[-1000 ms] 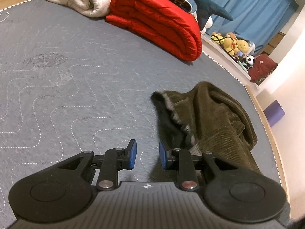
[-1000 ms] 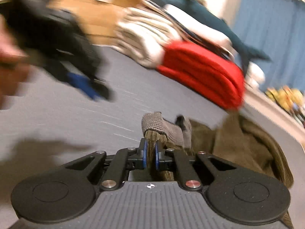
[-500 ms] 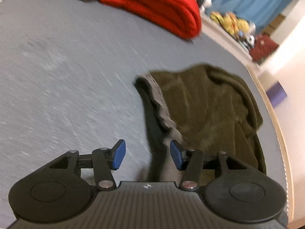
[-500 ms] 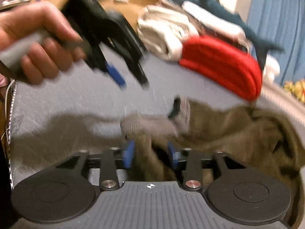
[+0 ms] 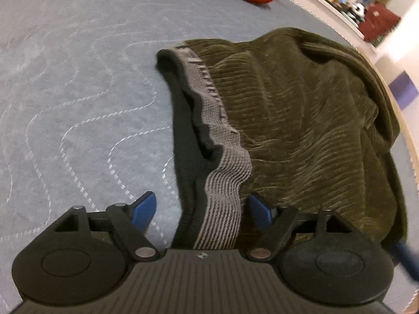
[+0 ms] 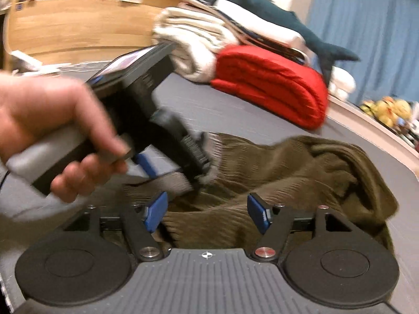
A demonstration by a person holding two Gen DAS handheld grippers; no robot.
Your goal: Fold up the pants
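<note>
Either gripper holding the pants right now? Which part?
Neither. Left gripper straddles the waistband, right gripper the pants; both opening, pads clear.

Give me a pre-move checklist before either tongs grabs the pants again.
1. Left tongs clear of cloth: ok, jaws opening, waistband between the pads, unpinched.
2. Right tongs released: ok, jaws opening, cloth between them.
3. Pants lying flat: not ok, bunched and creased.
4. Waistband edge reachable: ok.
5. Legs and hems located: cannot tell, hidden in folds.
6. Bedspread space beside pants: ok; red blanket sits apart.
</note>
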